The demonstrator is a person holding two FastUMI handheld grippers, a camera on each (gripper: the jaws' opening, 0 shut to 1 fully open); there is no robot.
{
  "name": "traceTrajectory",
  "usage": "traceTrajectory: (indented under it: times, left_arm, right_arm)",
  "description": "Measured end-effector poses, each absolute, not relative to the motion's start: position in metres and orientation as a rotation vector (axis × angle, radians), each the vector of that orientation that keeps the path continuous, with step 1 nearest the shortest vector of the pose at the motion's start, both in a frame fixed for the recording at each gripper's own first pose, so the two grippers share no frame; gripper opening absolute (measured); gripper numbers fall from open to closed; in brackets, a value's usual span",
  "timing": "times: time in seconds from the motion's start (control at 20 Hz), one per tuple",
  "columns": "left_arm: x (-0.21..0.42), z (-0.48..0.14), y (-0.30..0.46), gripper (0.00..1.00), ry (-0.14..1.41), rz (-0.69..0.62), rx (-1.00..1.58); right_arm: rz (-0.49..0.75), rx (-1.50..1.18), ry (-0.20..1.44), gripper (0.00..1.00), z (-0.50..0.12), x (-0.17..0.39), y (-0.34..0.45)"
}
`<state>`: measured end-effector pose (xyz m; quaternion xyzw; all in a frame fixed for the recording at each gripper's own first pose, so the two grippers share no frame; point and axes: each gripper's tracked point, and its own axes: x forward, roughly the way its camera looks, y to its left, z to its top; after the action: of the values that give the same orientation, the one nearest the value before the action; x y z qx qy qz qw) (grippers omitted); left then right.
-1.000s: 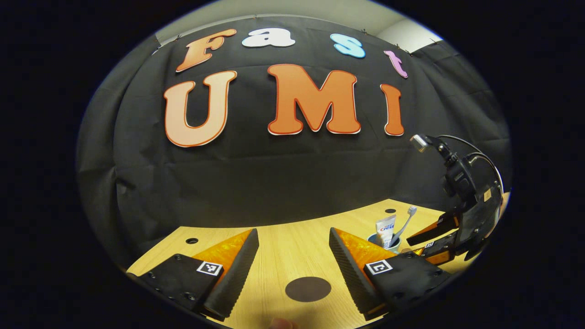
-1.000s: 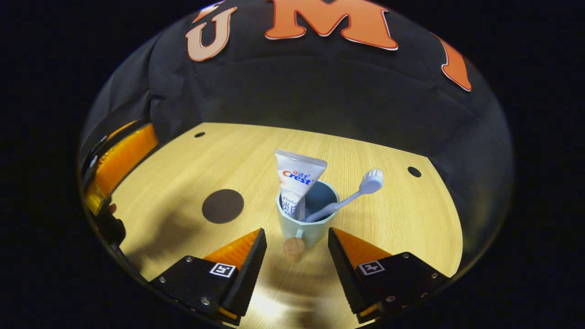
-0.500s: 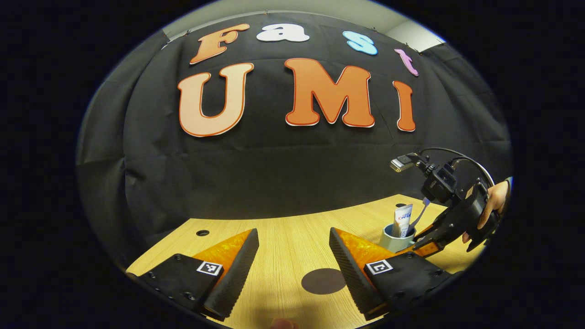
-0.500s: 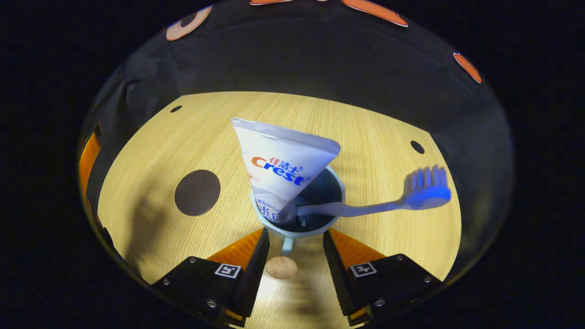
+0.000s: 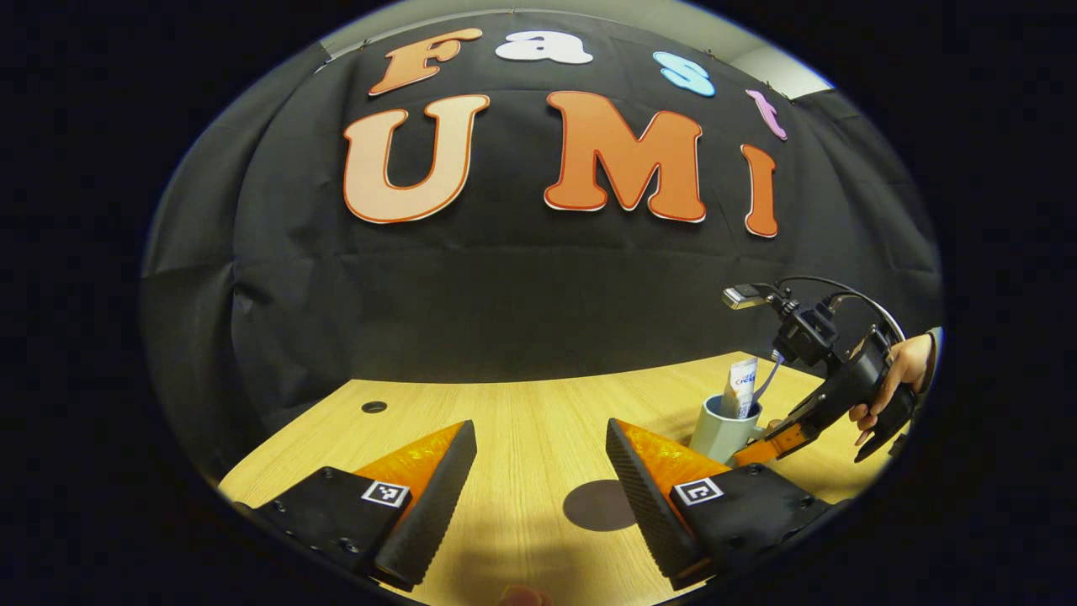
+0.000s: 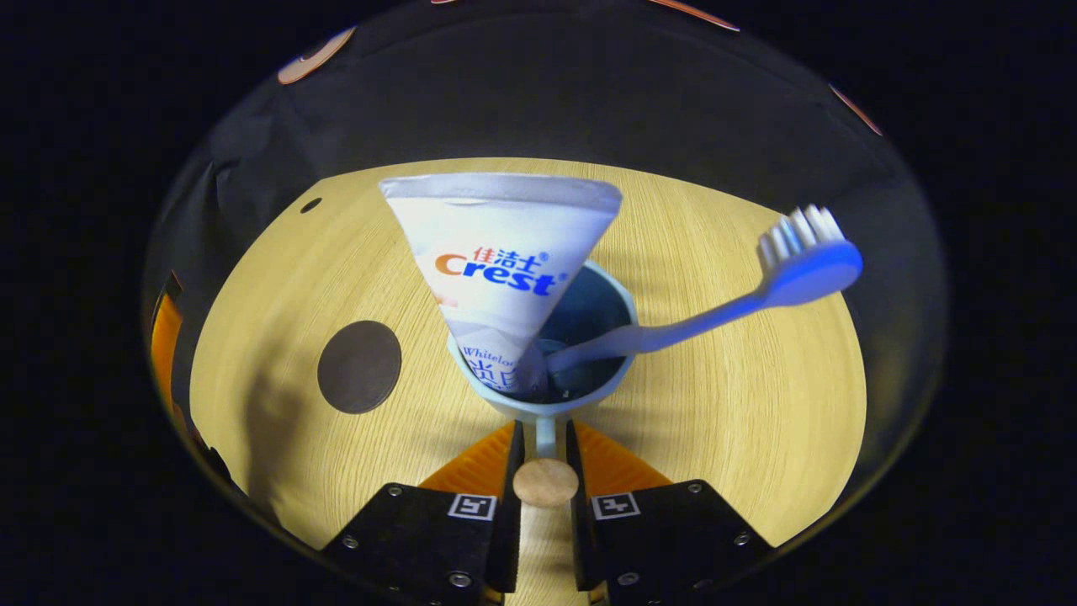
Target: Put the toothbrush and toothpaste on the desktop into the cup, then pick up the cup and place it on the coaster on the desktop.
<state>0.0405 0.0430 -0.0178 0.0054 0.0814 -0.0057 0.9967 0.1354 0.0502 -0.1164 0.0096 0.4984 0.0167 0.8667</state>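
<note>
A pale blue cup [image 6: 538,410] stands on the wooden desktop [image 6: 740,438] with a white toothpaste tube [image 6: 496,252] and a light blue toothbrush [image 6: 715,311] leaning in it. My right gripper [image 6: 544,433] is shut on the cup's handle, just ahead of its round wooden knob [image 6: 545,481]. The dark round coaster [image 6: 359,366] lies to the cup's left. In the left gripper view, my left gripper [image 5: 541,433] hangs open with nothing in it over the desktop, the coaster [image 5: 599,505] lies by its right finger, and the cup [image 5: 722,429] stands farther right with the right gripper [image 5: 778,438] on it.
A hand [image 5: 892,379] holds the right gripper at the right edge of the left gripper view. Small dark holes [image 5: 374,407] [image 6: 310,204] mark the desktop's back corners. The black cloth wall stands behind the desk. The left gripper [image 6: 164,337] shows at the far left.
My right gripper came forward to the cup and shut its fingers around the handle. The left gripper drifted slightly, staying open.
</note>
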Motion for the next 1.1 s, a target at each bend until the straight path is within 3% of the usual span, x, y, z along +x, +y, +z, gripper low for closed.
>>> traceTrajectory:
  times: [0.4, 1.1]
  left_arm:
    - [0.031, -0.012, 0.048, 0.98, 0.143, 0.001, 0.017]
    - [0.005, 0.024, 0.053, 0.98, 0.043, 0.020, 0.061]
  right_arm:
    - [0.070, -0.047, 1.000, 0.21, -0.116, 0.142, 0.047]
    - [0.176, -0.068, 0.902, 0.21, -0.104, 0.150, 0.051]
